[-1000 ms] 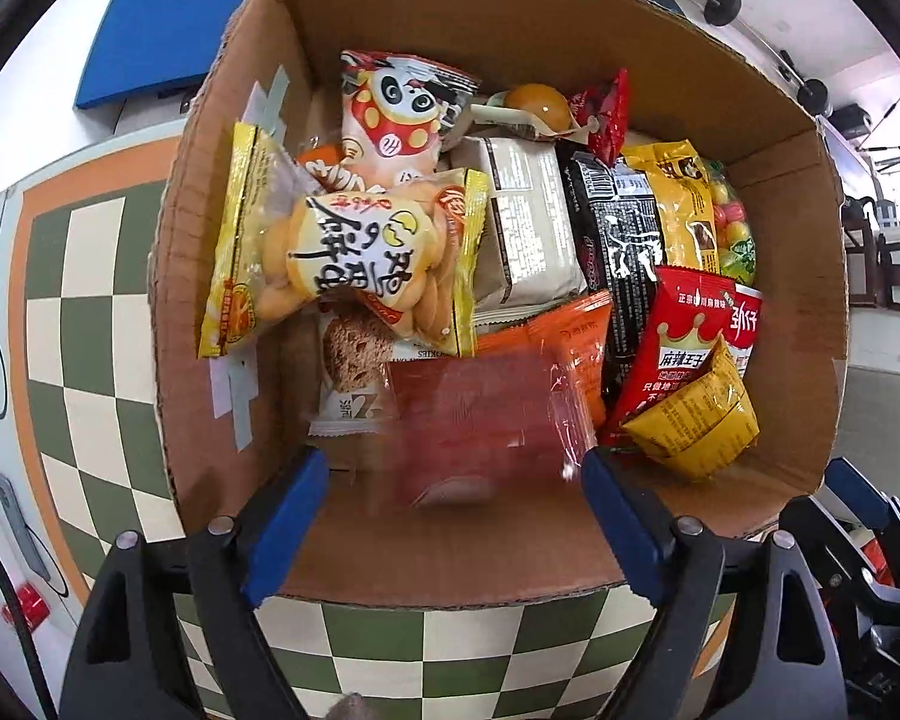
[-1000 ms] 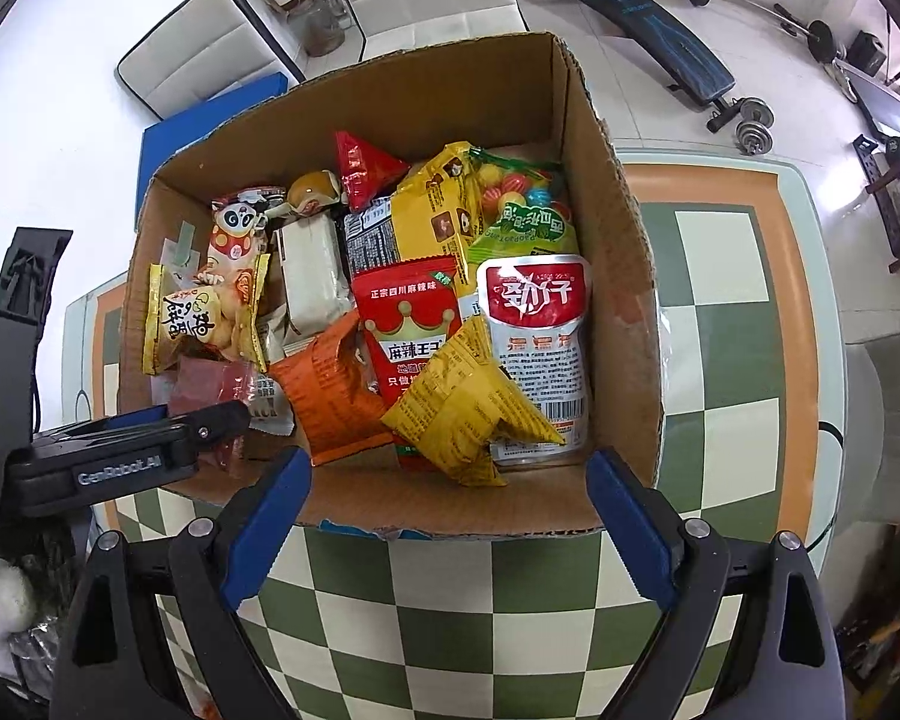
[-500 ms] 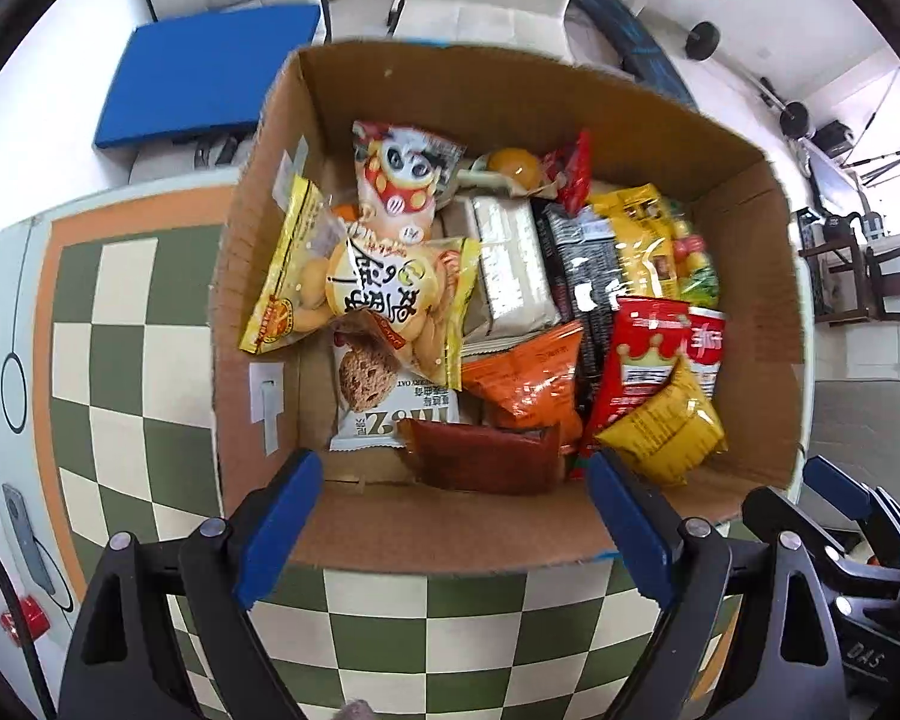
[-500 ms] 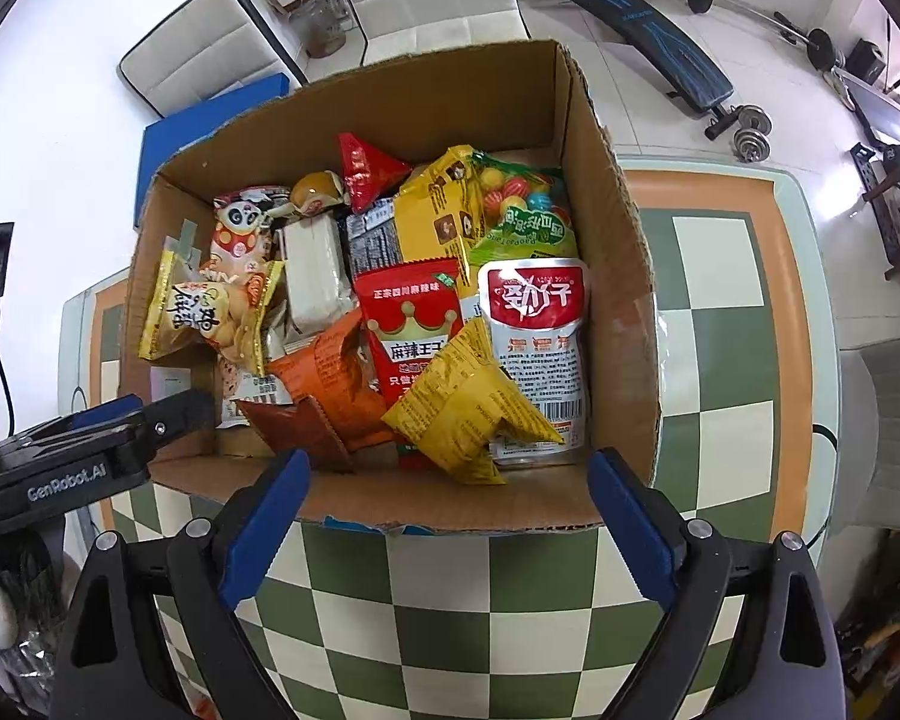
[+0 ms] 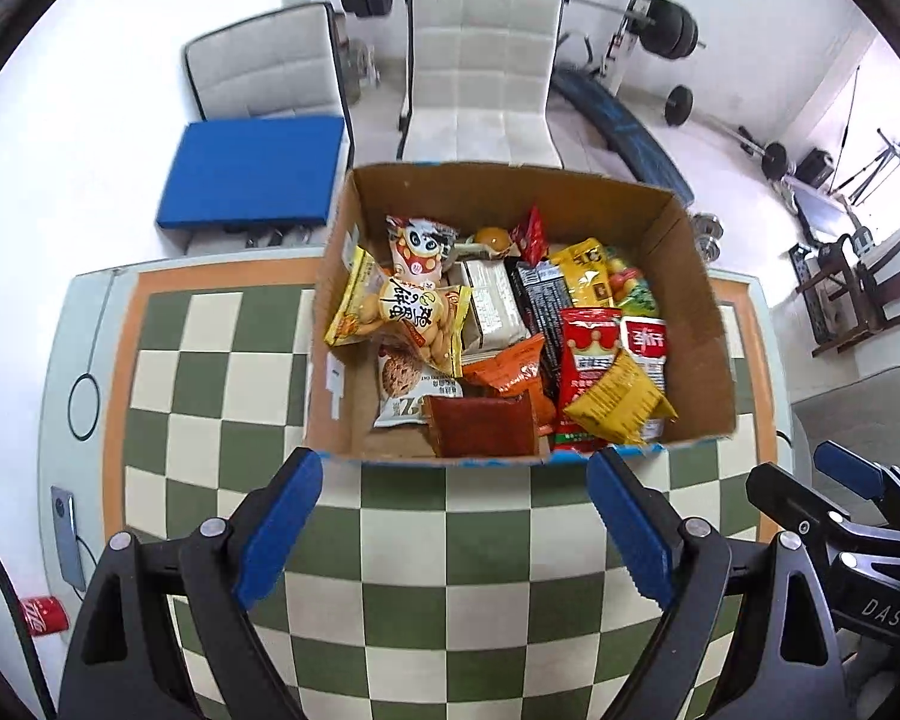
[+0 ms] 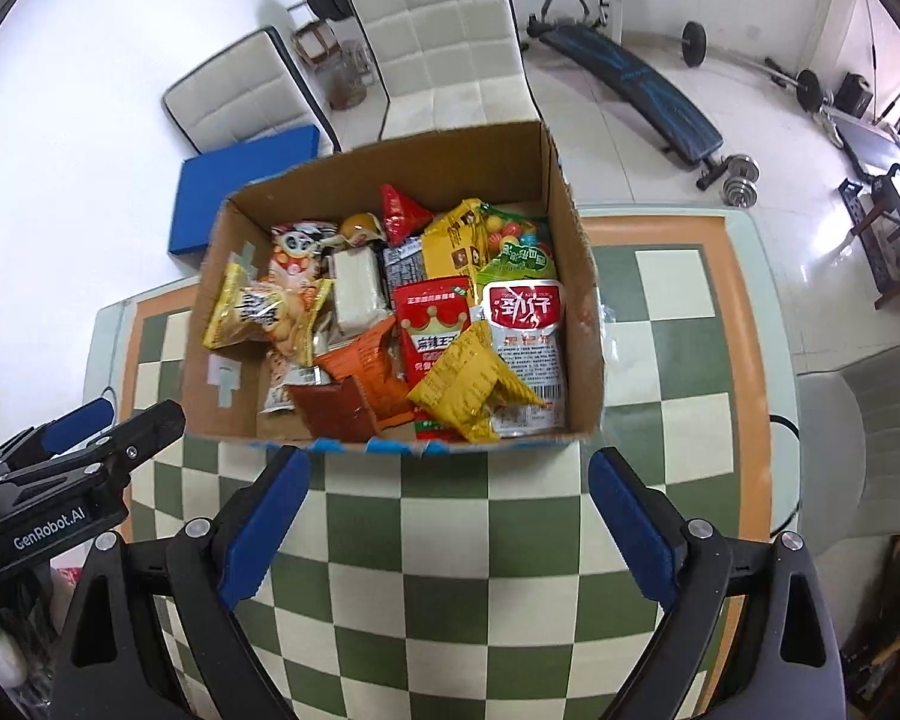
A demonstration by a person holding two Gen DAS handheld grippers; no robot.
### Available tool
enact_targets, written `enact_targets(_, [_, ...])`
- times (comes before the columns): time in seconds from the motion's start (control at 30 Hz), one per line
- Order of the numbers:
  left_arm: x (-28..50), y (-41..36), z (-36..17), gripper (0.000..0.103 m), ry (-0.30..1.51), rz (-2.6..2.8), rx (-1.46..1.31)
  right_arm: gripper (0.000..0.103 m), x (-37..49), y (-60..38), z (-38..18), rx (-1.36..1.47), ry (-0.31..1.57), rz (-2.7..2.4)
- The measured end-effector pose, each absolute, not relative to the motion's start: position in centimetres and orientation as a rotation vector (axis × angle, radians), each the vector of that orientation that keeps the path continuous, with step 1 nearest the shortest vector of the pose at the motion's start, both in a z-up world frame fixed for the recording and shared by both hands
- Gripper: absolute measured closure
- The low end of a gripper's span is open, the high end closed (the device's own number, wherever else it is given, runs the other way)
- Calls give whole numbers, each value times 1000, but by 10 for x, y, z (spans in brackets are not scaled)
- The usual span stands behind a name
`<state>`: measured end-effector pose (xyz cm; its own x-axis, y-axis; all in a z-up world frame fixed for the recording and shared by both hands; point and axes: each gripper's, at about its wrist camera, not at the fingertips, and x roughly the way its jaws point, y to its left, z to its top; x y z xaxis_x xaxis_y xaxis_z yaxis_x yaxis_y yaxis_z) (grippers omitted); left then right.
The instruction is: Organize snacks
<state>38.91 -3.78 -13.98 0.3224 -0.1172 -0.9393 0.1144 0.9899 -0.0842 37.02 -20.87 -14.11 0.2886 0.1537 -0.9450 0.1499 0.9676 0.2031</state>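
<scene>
An open cardboard box (image 5: 708, 324) (image 6: 579, 276) stands on the checkered table, filled with several snack packets. A dark red packet (image 5: 483, 426) (image 6: 330, 411) leans against its near wall, beside an orange packet (image 5: 507, 363) and a yellow one (image 5: 615, 402) (image 6: 468, 384). My left gripper (image 5: 456, 474) hangs open above the table, just short of the box's near edge, with nothing between its blue pads. My right gripper (image 6: 450, 468) is likewise open and empty in front of the box. Each gripper shows at the edge of the other's view.
The green and cream checkered table (image 5: 402, 540) extends toward me from the box. A phone (image 5: 66, 540) and a red can (image 5: 45, 615) lie at its left edge. White chairs (image 5: 480, 72), a blue cushion (image 5: 252, 171) and a weight bench (image 6: 642, 90) stand beyond.
Both grippers have risen and drawn back from the box. The dark red packet, blurred between the left pads a second ago, now rests inside the box at its near wall.
</scene>
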Motion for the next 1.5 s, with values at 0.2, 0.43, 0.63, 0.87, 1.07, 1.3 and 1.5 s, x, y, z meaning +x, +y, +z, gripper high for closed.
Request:
enact_targets(0.2, [345,-34,-111,12,1168,-155,-14,7,325,-204,-105,265,1213,14])
enact_targets(0.43, [301,-26,-77,12,1097,-152,-35,7,271,-197,-62,227,1126,14])
enact_targets(0.63, [266,-24,-52,12,1053,-146,-17,7,227,-191,-23,206,1051,14])
enact_targets(0.87, [235,-23,-28,12,1013,-161,-13,7,194,-189,4,221,1016,23])
enact_targets(1.07, [225,-21,-18,12,992,-159,-16,7,173,-188,24,199,986,9])
enact_targets(1.3, [222,-23,-16,12,979,-160,-21,7,163,-187,30,188,981,0])
enact_targets(1.5, [234,-22,-21,12,963,-132,-17,4,168,-191,32,178,942,-40])
